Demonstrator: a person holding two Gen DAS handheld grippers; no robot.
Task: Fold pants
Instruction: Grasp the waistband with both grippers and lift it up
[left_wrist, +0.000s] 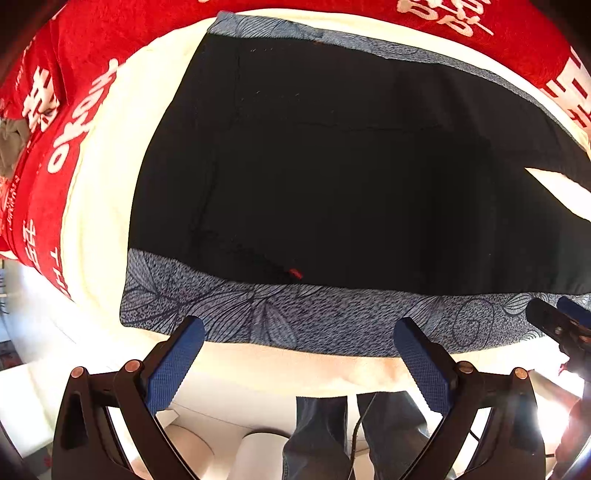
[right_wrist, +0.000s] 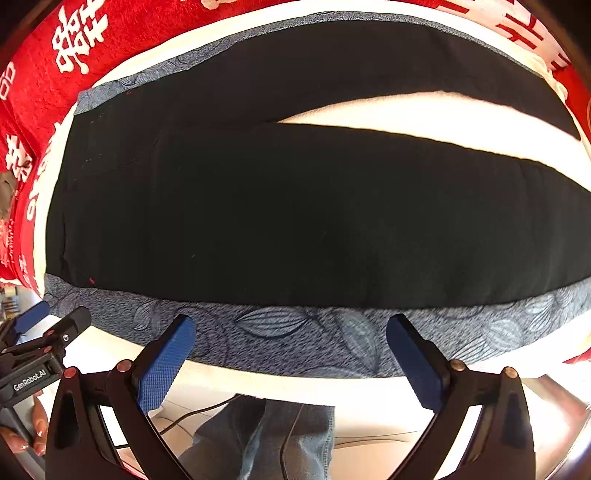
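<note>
Black pants (left_wrist: 332, 166) with blue leaf-patterned side bands (left_wrist: 295, 317) lie flat on a white surface (left_wrist: 103, 192). The waist is at the left; the two legs (right_wrist: 332, 221) run right with a white gap between them. My left gripper (left_wrist: 299, 328) is open and empty, hovering over the near patterned band close to the waist. My right gripper (right_wrist: 291, 325) is open and empty over the same band further along the near leg. The right gripper shows at the left wrist view's right edge (left_wrist: 561, 321); the left gripper shows at the right wrist view's left edge (right_wrist: 55, 332).
A red cloth with white characters (left_wrist: 55, 122) surrounds the white surface at the far and left sides. Below the near edge are the person's jeans-clad legs (right_wrist: 266, 439), a cable and pale floor.
</note>
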